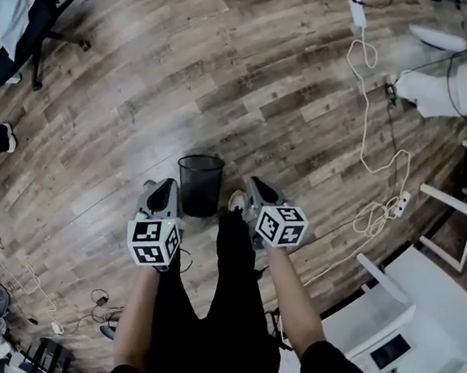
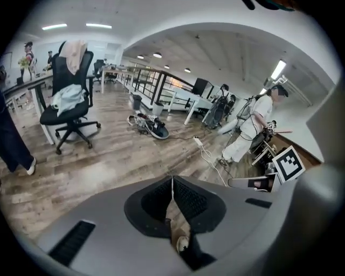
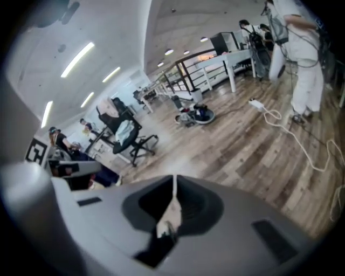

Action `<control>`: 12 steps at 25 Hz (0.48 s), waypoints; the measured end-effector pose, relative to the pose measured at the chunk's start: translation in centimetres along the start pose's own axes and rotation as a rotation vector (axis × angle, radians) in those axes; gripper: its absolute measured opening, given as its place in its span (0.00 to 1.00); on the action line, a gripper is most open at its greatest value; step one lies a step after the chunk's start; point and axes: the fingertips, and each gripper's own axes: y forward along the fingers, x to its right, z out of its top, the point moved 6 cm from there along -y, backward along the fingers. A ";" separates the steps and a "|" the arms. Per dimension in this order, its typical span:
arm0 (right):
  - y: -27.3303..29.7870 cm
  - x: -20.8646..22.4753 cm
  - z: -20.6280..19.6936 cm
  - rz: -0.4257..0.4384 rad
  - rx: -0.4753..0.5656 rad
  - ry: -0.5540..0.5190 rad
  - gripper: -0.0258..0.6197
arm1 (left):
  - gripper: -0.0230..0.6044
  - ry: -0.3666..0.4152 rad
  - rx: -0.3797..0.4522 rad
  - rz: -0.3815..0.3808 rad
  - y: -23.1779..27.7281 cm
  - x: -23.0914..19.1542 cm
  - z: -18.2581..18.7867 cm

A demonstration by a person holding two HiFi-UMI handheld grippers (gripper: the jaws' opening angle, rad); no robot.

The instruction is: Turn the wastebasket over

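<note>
A black mesh wastebasket (image 1: 201, 184) stands upright on the wooden floor, its mouth facing up, just ahead of the person's feet. My left gripper (image 1: 165, 186) hangs close to the basket's left side, and my right gripper (image 1: 255, 185) is a little to its right, apart from it. Both grippers are shut, their jaws together with nothing between them. The left gripper view shows my left gripper (image 2: 172, 186) over bare floor, and the right gripper view shows my right gripper (image 3: 174, 197) likewise. The wastebasket appears in neither gripper view.
A black office chair (image 1: 20, 30) stands at the far left. White cables and a power strip (image 1: 375, 155) trail across the floor to the right. A white desk (image 1: 417, 302) sits at the bottom right. More cables (image 1: 12, 310) lie at the lower left. A person in white (image 2: 253, 124) stands further off.
</note>
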 end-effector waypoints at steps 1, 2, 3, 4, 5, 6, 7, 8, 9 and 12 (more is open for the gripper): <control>1.4 0.6 -0.7 -0.003 -0.024 0.020 0.11 | 0.11 -0.028 -0.031 -0.006 1.5 -0.8 -1.0; 2.8 1.3 -1.5 -0.002 -0.047 0.040 0.14 | 0.17 -0.061 -0.059 -0.011 3.0 -1.6 -2.0; 4.1 1.9 -2.3 0.000 -0.072 0.061 0.17 | 0.22 -0.097 -0.086 -0.015 4.4 -2.4 -3.1; 5.4 2.6 -3.1 0.001 -0.096 0.080 0.20 | 0.25 -0.134 -0.111 -0.018 5.7 -3.2 -4.3; 6.6 3.3 -4.0 -0.001 -0.120 0.098 0.21 | 0.27 -0.172 -0.134 -0.018 6.9 -3.9 -5.4; 7.8 4.1 -4.8 -0.005 -0.144 0.116 0.21 | 0.29 -0.208 -0.155 -0.017 8.1 -4.6 -6.5; 9.0 5.0 -5.8 -0.010 -0.170 0.137 0.22 | 0.30 -0.241 -0.175 -0.017 9.2 -5.2 -7.6; 10.2 6.0 -6.8 -0.016 -0.198 0.163 0.23 | 0.32 -0.270 -0.196 -0.019 10.4 -5.8 -8.6; 11.3 6.9 -7.9 -0.024 -0.226 0.196 0.24 | 0.34 -0.290 -0.216 -0.021 11.4 -6.2 -9.7; 14.5 9.4 -11.6 -0.040 -0.314 0.328 0.25 | 0.37 -0.320 -0.259 -0.024 13.8 -7.1 -12.2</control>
